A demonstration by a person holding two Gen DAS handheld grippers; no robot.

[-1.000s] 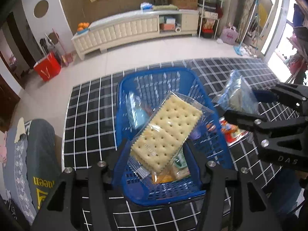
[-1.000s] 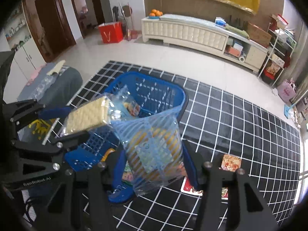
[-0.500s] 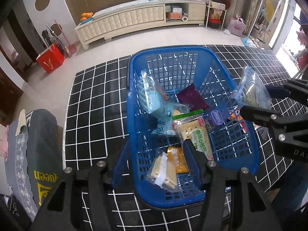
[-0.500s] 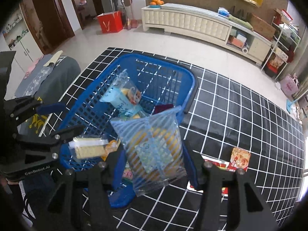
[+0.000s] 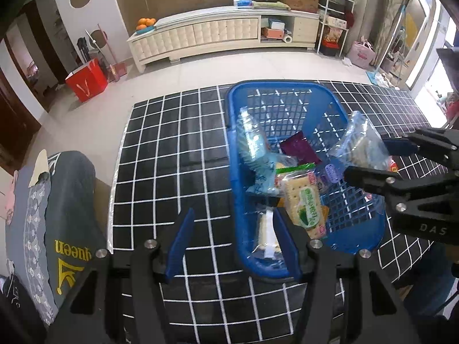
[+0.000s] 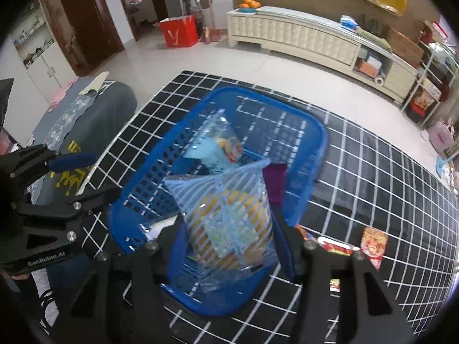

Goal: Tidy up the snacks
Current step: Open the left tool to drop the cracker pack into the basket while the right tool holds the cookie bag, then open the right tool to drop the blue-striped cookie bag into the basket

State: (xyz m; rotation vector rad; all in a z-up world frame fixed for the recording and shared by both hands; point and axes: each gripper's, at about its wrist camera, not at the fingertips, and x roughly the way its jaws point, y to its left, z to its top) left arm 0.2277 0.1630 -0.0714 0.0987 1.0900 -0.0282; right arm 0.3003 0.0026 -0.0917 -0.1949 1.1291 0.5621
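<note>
A blue plastic basket (image 5: 289,90) stands on the black grid-patterned table and holds several snack packs, among them a cracker pack with a green label (image 5: 305,203) and a purple pack (image 5: 299,149). My left gripper (image 5: 233,242) is open and empty, at the basket's near left corner. My right gripper (image 6: 231,246) is shut on a clear blue-striped snack bag (image 6: 229,215) and holds it over the basket (image 6: 312,132). That bag also shows in the left wrist view (image 5: 360,146) above the basket's right side.
Red snack packs (image 6: 373,243) lie on the table right of the basket. A grey cushion with yellow print (image 5: 66,223) lies at the table's left edge. Beyond the table are tiled floor, a white cabinet (image 5: 218,34) and a red bag (image 5: 86,81).
My left gripper has dropped the cracker pack into the basket, opened, and drawn back to the left. My right gripper has carried the striped bag over the basket.
</note>
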